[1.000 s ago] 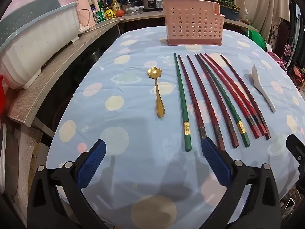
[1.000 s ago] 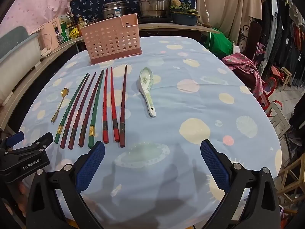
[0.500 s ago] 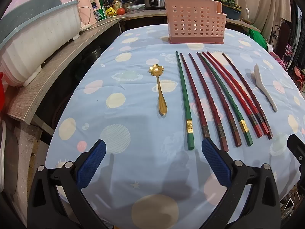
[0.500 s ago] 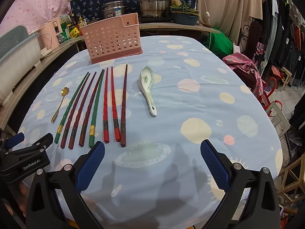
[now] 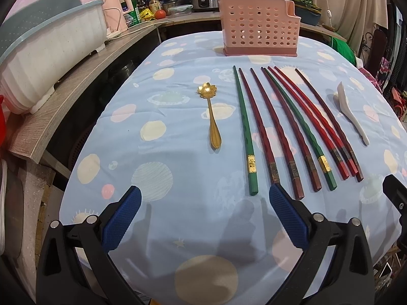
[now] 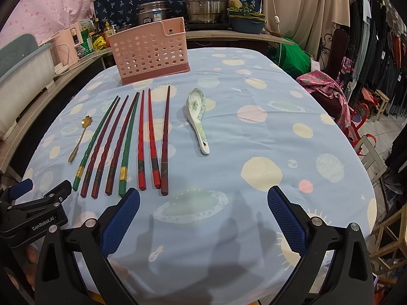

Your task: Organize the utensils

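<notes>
The left gripper (image 5: 202, 216) has been brought slightly forward and lower since a second ago, so the gold flower spoon (image 5: 211, 117) and eight chopsticks (image 5: 282, 127) appear nearer; a first pick is judged imminent. The right gripper (image 6: 202, 216) is virtually unmoved. Both are held wide open and empty. All utensils, including the ceramic spoon (image 6: 197, 117), lie untouched before the pink perforated caddy (image 5: 258, 28).

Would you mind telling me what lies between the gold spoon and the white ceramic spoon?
Eight chopsticks lie side by side between the gold spoon and the ceramic spoon, clearest in the left wrist view.
</notes>
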{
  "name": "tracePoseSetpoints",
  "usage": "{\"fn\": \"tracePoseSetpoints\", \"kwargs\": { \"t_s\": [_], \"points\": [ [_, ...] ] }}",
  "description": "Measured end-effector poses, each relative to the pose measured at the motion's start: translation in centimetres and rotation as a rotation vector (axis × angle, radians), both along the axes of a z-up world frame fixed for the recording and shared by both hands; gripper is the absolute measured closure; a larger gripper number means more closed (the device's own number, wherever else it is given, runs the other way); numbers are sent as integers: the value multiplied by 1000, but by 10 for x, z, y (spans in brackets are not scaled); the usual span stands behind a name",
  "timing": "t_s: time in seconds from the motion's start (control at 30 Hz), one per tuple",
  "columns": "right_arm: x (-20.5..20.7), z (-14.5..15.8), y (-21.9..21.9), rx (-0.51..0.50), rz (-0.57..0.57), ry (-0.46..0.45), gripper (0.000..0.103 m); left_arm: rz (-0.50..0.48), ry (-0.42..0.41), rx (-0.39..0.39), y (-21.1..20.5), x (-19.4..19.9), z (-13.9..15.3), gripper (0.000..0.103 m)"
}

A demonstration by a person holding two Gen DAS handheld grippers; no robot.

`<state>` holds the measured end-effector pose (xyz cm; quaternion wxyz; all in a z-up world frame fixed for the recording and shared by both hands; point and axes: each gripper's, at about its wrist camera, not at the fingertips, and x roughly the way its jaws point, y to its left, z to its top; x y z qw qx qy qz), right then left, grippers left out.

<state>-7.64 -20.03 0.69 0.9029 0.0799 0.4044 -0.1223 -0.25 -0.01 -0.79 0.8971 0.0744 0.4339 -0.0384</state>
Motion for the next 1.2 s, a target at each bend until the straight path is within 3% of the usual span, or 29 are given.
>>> {"fn": "tracePoseSetpoints", "kwargs": {
  "t_s": [1.2],
  "points": [
    [1,1,3,-2,-1,0,7,-30,11,-4,-5,-4,-3,7]
  ]
}}
